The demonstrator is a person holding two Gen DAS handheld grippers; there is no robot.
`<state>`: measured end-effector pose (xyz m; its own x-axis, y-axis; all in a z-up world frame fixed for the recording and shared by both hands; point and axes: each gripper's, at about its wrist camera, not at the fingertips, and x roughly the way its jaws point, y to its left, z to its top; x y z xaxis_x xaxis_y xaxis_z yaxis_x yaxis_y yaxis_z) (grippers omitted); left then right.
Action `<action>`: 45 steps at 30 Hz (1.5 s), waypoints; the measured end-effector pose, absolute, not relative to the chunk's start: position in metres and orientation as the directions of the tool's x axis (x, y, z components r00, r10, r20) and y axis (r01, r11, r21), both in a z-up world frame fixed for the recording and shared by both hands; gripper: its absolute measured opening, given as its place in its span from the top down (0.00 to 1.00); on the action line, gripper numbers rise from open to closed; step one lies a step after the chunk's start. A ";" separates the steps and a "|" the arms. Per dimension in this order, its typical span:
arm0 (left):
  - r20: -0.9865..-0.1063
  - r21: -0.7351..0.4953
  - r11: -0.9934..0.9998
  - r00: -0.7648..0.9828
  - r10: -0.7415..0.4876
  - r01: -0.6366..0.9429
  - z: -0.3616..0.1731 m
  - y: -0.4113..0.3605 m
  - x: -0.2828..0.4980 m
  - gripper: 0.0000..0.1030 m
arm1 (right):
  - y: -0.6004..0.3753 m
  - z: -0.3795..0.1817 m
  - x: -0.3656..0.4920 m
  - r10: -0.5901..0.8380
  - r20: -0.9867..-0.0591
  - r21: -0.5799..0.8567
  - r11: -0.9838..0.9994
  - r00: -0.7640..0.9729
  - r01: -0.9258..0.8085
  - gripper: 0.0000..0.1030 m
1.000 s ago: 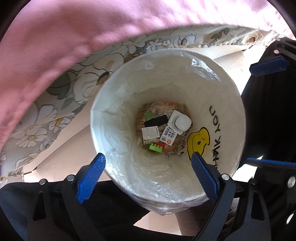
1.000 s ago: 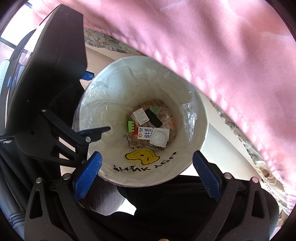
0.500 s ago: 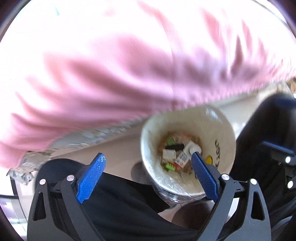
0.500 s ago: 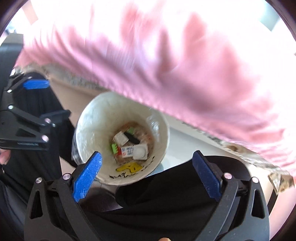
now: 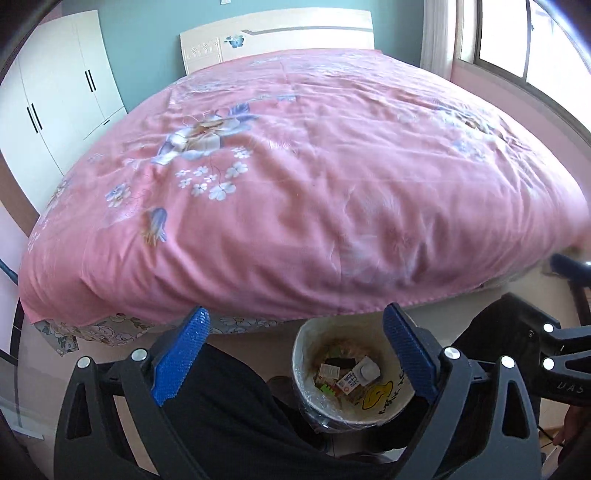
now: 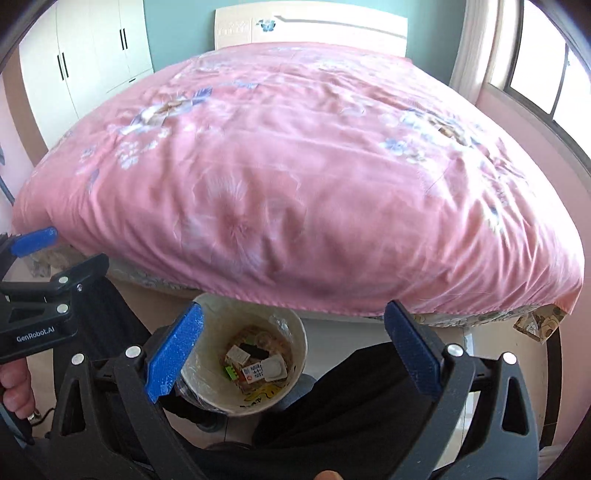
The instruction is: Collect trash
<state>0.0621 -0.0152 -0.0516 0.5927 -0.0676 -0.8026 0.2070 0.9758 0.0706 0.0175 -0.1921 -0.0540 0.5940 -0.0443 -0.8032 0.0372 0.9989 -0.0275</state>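
Several scraps in bin: small cartons, a white round lid, a black piece and a green block lie at the bottom of the trash bin (image 5: 384, 408).
Trash bin: a white round pail with a clear plastic liner and a yellow smiley with black lettering on its inner wall; it stands on the floor below both tools, at the foot of the bed.
Bin from left tool (image 5: 295, 352): low between the blue fingers, nearer the right-hand finger, whose tip overlaps the rim.
Bin from right tool (image 6: 291, 350): low between the fingers, nearer the left-hand finger, which covers part of the rim (image 6: 299, 354).
Left tool state: jaws spread wide, nothing between them.
Right tool state: jaws spread wide, nothing held.
Tools to each other: the left tool shows at the left edge of the right wrist view, with a hand (image 6: 14, 387) on its grip; the right tool shows at the right edge of the left wrist view.
Dark trousers (image 5: 229, 413): black cloth of the person's legs on either side of the bin, just under the tools.
Bed (image 5: 295, 177): ahead of both tools, covered by a pink quilt with blue and white flowers, a floral sheet showing under its hem.
Headboard (image 6: 310, 26): pale, at the far end.
Wardrobe (image 5: 55, 92): white doors with black handles, far left.
Window (image 6: 546, 74): far right, bright.
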 end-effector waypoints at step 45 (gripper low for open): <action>-0.679 0.071 0.997 0.734 0.037 0.016 0.032 0.016 -0.050 0.05 | -0.167 0.032 -0.097 -0.078 -0.670 0.073 0.983 0.738 0.170 0.07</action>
